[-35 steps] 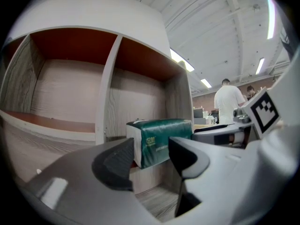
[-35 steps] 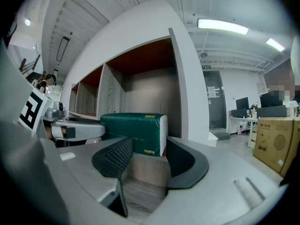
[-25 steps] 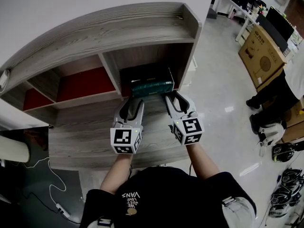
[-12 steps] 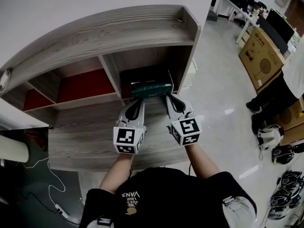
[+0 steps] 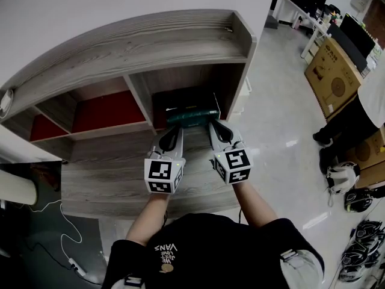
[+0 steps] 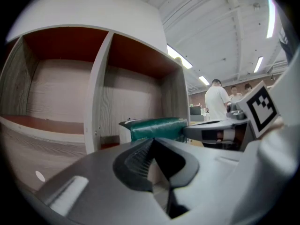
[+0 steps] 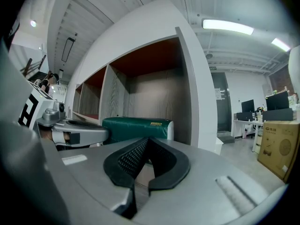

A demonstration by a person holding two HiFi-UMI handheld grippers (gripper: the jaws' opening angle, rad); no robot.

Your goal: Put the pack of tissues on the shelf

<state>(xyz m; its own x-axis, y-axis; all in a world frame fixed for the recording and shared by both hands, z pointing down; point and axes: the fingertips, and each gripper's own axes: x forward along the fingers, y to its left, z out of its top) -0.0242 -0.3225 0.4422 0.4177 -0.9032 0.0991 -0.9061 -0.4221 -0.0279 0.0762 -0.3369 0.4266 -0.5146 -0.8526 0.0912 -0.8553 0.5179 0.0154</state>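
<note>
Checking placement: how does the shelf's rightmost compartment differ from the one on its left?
The rightmost compartment holds the green tissue pack; the left neighbour shows nothing inside. From the head view, the rightmost looks dark, the neighbour red. Both have grey wood-grain walls.

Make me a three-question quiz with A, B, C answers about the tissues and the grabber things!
1. Where is the pack of tissues?
A. in the right-end compartment of the shelf
B. on top of it
C. on the floor

2. What colour is the pack?
A. yellow
B. pink
C. green

3. How are the fingers of the left gripper and the right gripper?
A. wide open
B. shut, empty
C. shut on the pack

Answers:
1 A, it lies inside that end compartment.
2 C, its wrap is dark green.
3 B, both gripper views show the fingers together, with the pack ahead of them.
</note>
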